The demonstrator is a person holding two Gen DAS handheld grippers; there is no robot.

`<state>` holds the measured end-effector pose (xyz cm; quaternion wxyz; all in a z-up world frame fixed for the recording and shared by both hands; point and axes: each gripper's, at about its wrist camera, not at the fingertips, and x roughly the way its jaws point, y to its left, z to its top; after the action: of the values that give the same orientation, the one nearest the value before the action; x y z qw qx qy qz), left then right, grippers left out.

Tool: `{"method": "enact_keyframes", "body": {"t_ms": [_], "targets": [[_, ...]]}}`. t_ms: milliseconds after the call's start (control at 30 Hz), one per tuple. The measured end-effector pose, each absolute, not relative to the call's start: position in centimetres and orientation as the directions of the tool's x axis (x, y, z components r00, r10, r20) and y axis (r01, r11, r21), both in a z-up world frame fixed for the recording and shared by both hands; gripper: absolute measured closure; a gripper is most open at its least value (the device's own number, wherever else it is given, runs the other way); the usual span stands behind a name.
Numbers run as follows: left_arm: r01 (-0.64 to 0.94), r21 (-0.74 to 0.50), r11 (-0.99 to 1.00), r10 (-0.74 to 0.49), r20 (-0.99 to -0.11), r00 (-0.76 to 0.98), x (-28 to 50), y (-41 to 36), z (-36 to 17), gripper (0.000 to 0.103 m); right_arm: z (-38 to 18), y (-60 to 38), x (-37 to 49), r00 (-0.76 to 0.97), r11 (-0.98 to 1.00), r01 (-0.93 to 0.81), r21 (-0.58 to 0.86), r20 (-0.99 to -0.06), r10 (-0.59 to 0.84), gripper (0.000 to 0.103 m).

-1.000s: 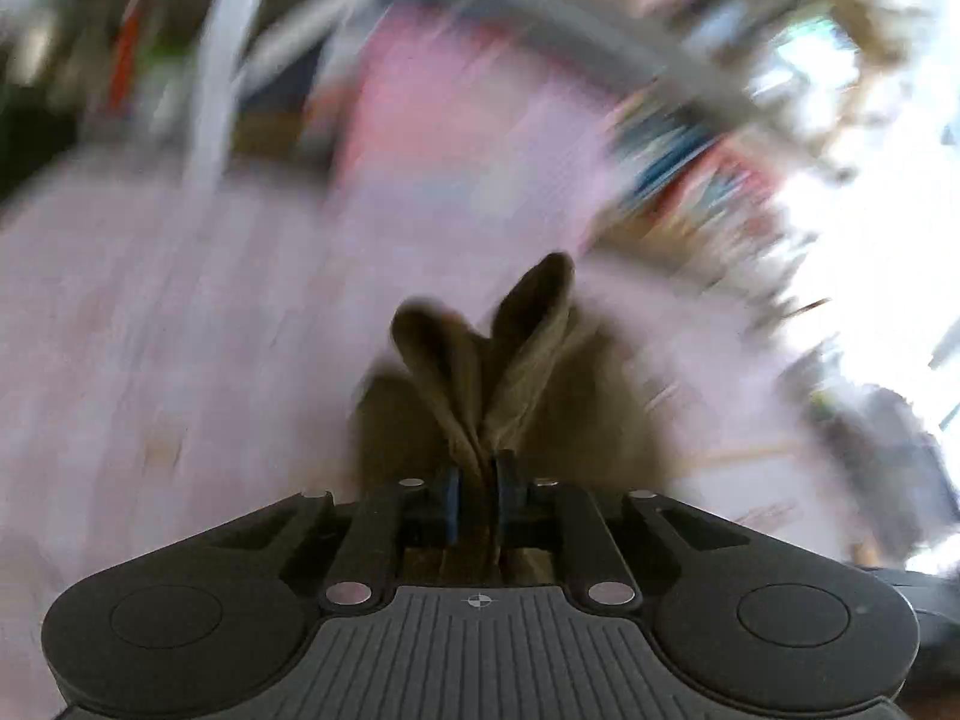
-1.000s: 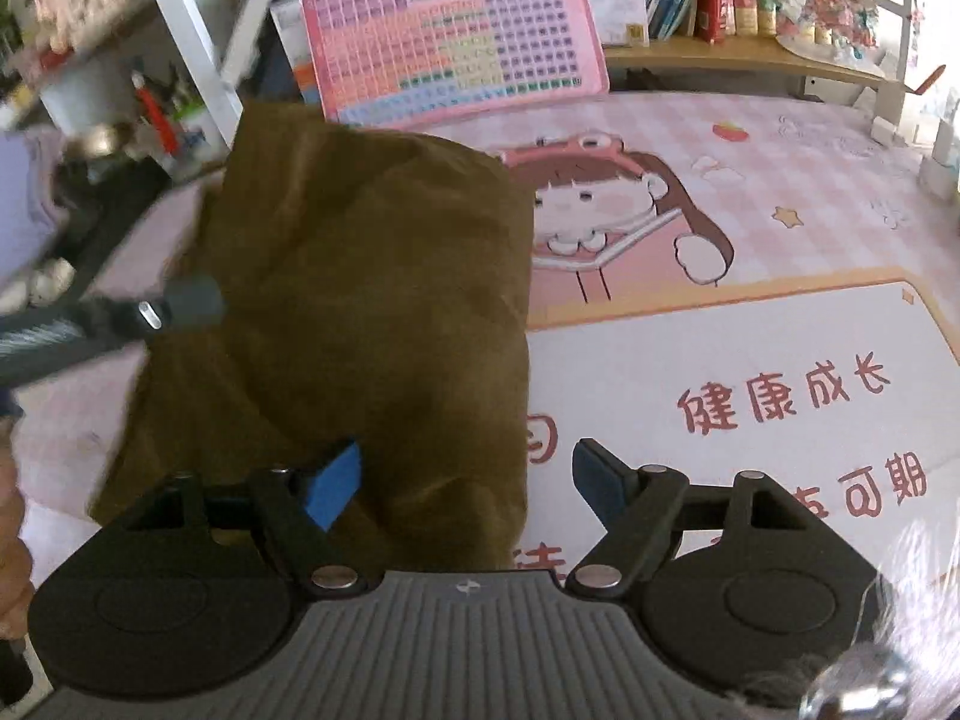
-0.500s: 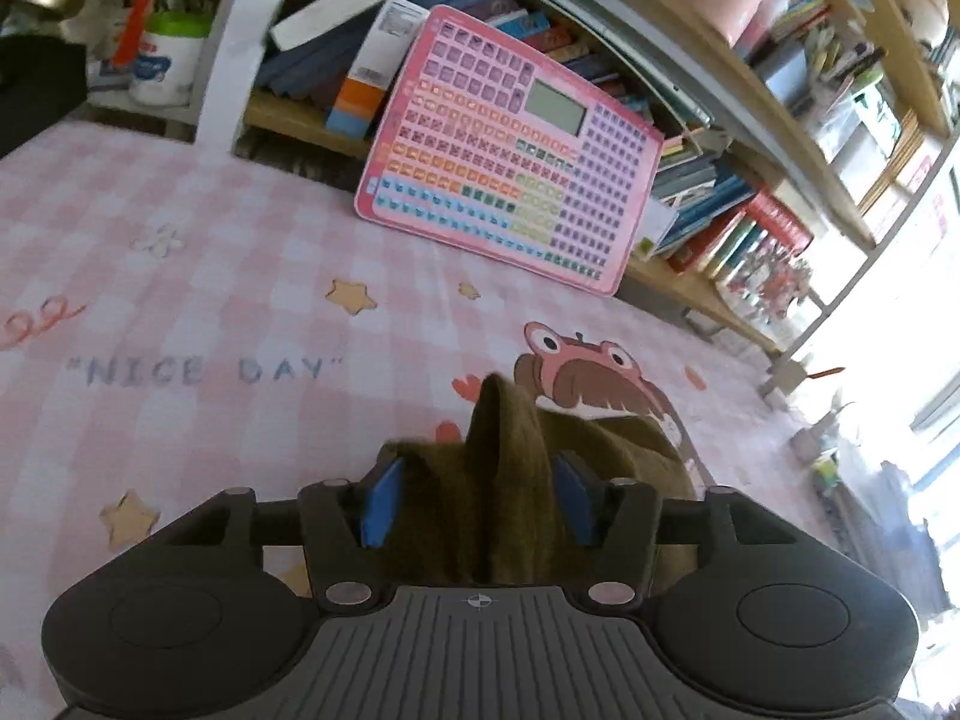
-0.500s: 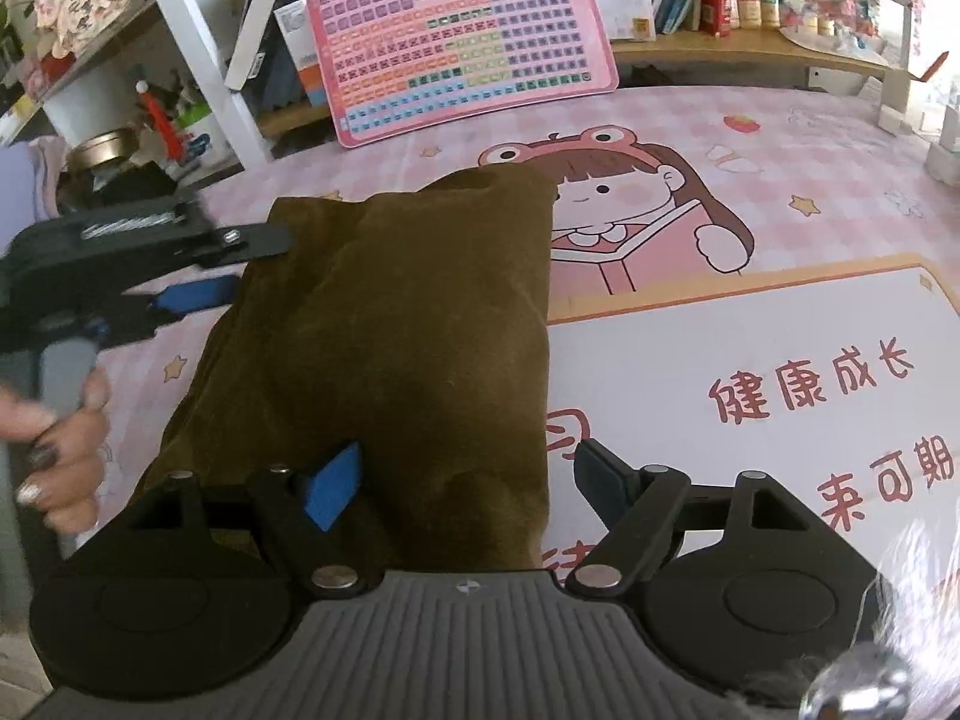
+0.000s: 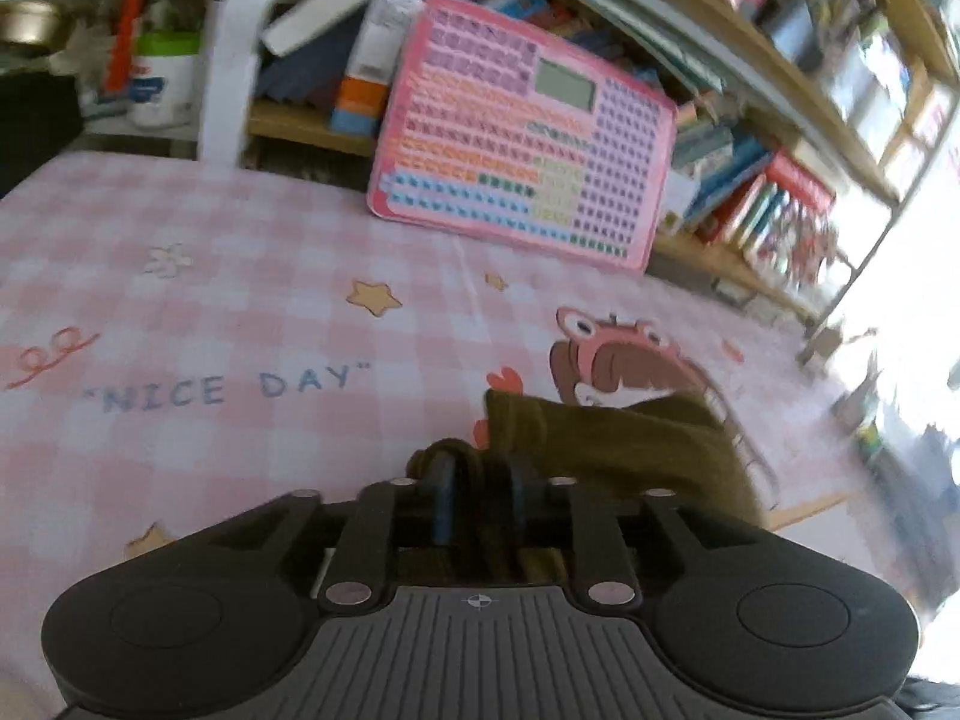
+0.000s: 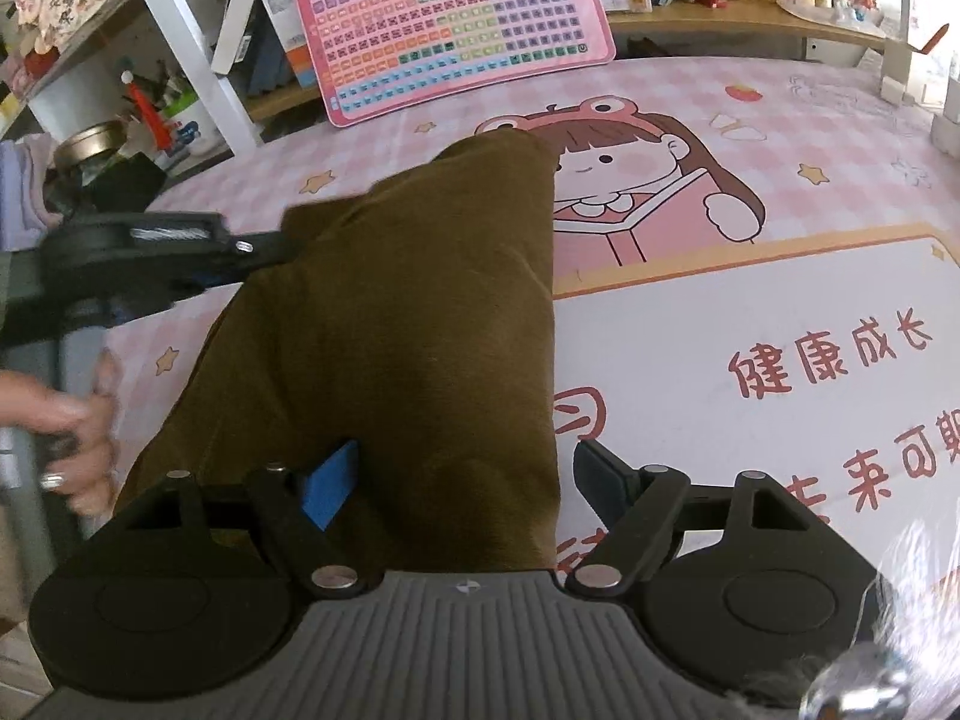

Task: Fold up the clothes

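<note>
Right wrist view: olive-brown garment (image 6: 396,324) lies on the pink cartoon mat (image 6: 750,324); right gripper (image 6: 465,480) gapes above it, left gripper (image 5: 477,501) pinches its edge. A tug could bunch the fold.

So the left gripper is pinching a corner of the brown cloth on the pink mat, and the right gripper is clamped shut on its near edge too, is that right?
Not quite. The left gripper is pinching the brown cloth on the pink mat, but the right gripper is open. The right wrist view shows its fingers spread wide over the cloth's near end, gripping nothing.
</note>
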<state>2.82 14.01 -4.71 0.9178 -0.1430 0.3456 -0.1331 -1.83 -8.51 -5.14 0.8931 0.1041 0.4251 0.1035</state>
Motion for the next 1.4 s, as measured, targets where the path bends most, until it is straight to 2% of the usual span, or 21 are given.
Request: {"method": "enact_keyframes", "body": {"t_ms": [133,200,300,367,433,533,600,700,800,867,1000,1067,1133,1200,1233,1267,1333,1400], "targets": [[0.133,-0.358,0.924,-0.342,-0.621,0.705,0.7,14.1,-4.6,0.066,-5.1,-8.6,-2.0,0.622,0.955,-0.091,0.282,-0.733,0.276,0.027],[0.127,-0.360,0.924,-0.342,-0.632,0.695,-0.4,14.1,-4.6,0.054,-4.9,-9.0,-2.1,0.624,0.952,-0.075,0.295,-0.731,0.276,0.027],[0.122,-0.349,0.929,-0.336,-0.658,0.674,-1.9,13.9,-4.7,0.050,-5.0,-9.3,-2.1,0.618,0.950,-0.058,0.308,-0.736,0.277,0.027],[0.121,-0.289,0.950,-0.297,-0.708,0.641,-2.0,13.4,-6.3,0.044,-5.4,-9.1,-2.1,0.603,0.953,-0.052,0.299,-0.751,0.269,0.027],[0.088,-0.345,0.935,-0.319,-0.703,0.635,-1.9,14.3,-6.6,0.043,-5.8,-8.8,-2.1,0.586,0.956,-0.054,0.290,-0.766,0.265,0.027],[0.091,-0.364,0.927,-0.329,-0.672,0.664,-2.1,14.9,-5.1,0.040,-5.4,-9.0,-2.4,0.601,0.952,-0.057,0.301,-0.751,0.273,0.027],[0.102,-0.410,0.906,-0.363,-0.634,0.683,-1.8,15.6,-4.4,0.028,-5.1,-9.4,-2.4,0.612,0.943,-0.053,0.327,-0.736,0.290,0.026],[0.081,-0.482,0.872,-0.407,-0.623,0.668,-0.5,16.7,-4.7,0.026,-4.9,-10.4,-1.8,0.614,0.917,-0.027,0.398,-0.717,0.330,0.022],[0.007,-0.477,0.879,-0.372,-0.675,0.637,1.2,17.2,-6.0,0.026,-5.3,-11.2,-0.6,0.590,0.884,0.015,0.466,-0.718,0.368,0.022],[-0.001,-0.500,0.866,-0.388,-0.674,0.628,1.9,17.4,-6.4,0.026,-5.8,-11.5,0.3,0.569,0.867,0.040,0.496,-0.724,0.389,0.022],[0.014,-0.564,0.826,-0.477,-0.685,0.550,3.6,17.3,-8.0,0.026,-7.1,-12.0,1.7,0.538,0.805,0.094,0.586,-0.710,0.454,0.023],[0.022,-0.594,0.804,-0.508,-0.667,0.546,4.1,17.2,-8.3,0.030,-7.2,-12.1,2.3,0.534,0.784,0.106,0.611,-0.701,0.473,0.027],[0.015,-0.593,0.805,-0.503,-0.670,0.546,4.3,16.9,-8.3,0.044,-7.4,-12.1,2.9,0.530,0.763,0.119,0.635,-0.690,0.492,0.043],[0.017,-0.567,0.824,-0.483,-0.685,0.546,4.2,16.4,-8.1,0.058,-7.3,-11.7,3.0,0.522,0.775,0.103,0.623,-0.698,0.491,0.055],[0.026,-0.552,0.834,-0.472,-0.687,0.552,4.0,16.1,-7.7,0.062,-7.1,-11.6,2.8,0.526,0.790,0.085,0.607,-0.701,0.482,0.064],[0.040,-0.532,0.846,-0.460,-0.689,0.560,3.8,15.6,-7.2,0.069,-6.9,-11.5,2.5,0.530,0.805,0.067,0.590,-0.705,0.472,0.068],[0.090,-0.466,0.880,-0.425,-0.689,0.587,2.9,14.3,-5.7,0.074,-6.4,-11.4,2.0,0.538,0.832,0.031,0.554,-0.711,0.453,0.078],[0.146,-0.399,0.905,-0.399,-0.680,0.615,1.8,12.8,-4.4,0.076,-6.0,-11.2,1.4,0.547,0.857,-0.005,0.516,-0.716,0.435,0.079]]}}
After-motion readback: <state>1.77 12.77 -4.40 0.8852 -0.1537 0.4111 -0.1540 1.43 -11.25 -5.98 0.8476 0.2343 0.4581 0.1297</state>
